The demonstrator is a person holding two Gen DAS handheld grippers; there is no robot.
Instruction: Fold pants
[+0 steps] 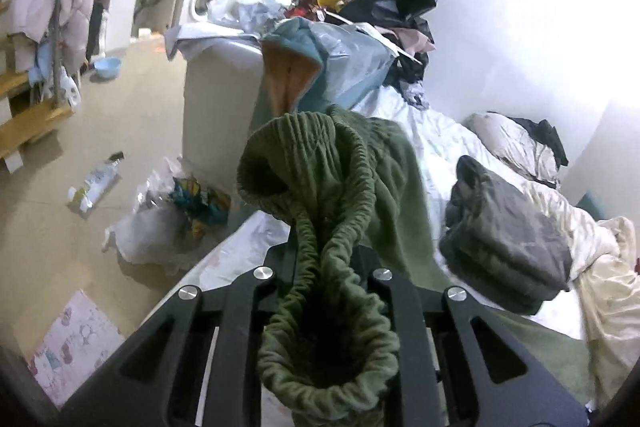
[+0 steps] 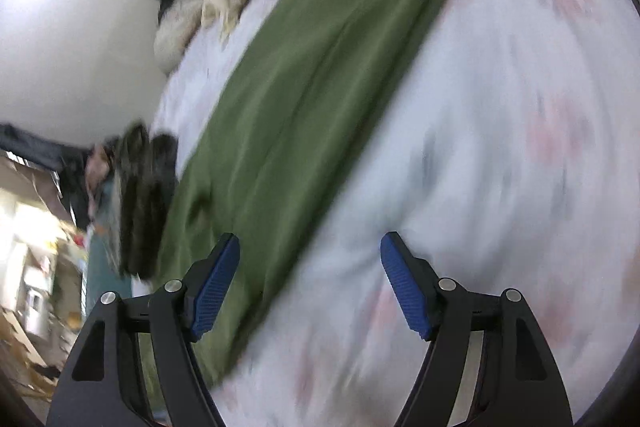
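The soft, limp olive-green ribbed-waist pants (image 2: 320, 75) lie along the white bedsheet (image 2: 500, 147); the left gripper (image 1: 326, 259) pinches their elastic waistband, a sound hold, while the right gripper (image 2: 310, 283) gapes empty.

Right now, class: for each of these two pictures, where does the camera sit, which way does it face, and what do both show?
Left wrist: on the left claw, looking across the white bed toward a cluttered room; black claw arms show, shut on the olive-green ribbed pants waistband.
Right wrist: on the right claw, angled down at the bed; blue-padded fingers open and empty.
Shared: green pants, bed, dark grey folded garment.
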